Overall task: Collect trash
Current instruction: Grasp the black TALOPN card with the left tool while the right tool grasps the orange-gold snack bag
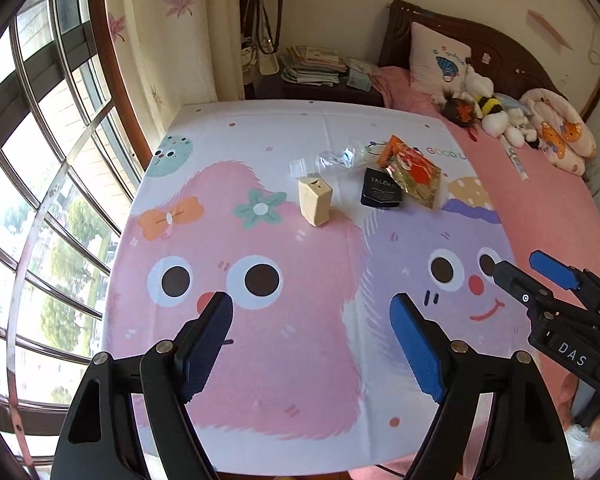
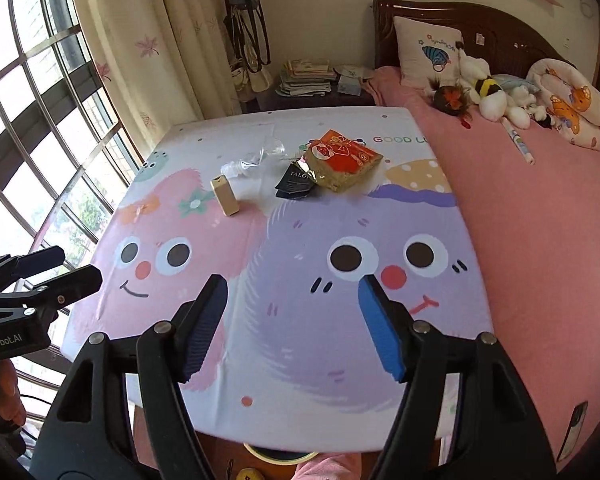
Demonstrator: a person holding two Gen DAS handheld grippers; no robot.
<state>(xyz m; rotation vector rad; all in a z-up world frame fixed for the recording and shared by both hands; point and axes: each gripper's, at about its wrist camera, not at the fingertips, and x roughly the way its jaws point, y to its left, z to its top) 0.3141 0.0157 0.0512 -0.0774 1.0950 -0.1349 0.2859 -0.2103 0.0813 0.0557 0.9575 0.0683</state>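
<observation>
My left gripper (image 1: pixel 312 308): wide open, holding nothing.
My right gripper (image 2: pixel 292 292): wide open, empty too.
Trash: little box (image 1: pixel 315 201), black packet (image 1: pixel 381 192), snack bag (image 1: pixel 414 172) and clear wrapper (image 1: pixel 340 157), far across the cloth (image 1: pixel 300 360).
Danger: I think the clear wrapper may slip away, because it is thin.

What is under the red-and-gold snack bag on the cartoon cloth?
The snack bag overlaps a corner of the black packet. Clear plastic wrap lies beside them. How much of the black packet is covered, and anything else underneath, is hidden.
</observation>
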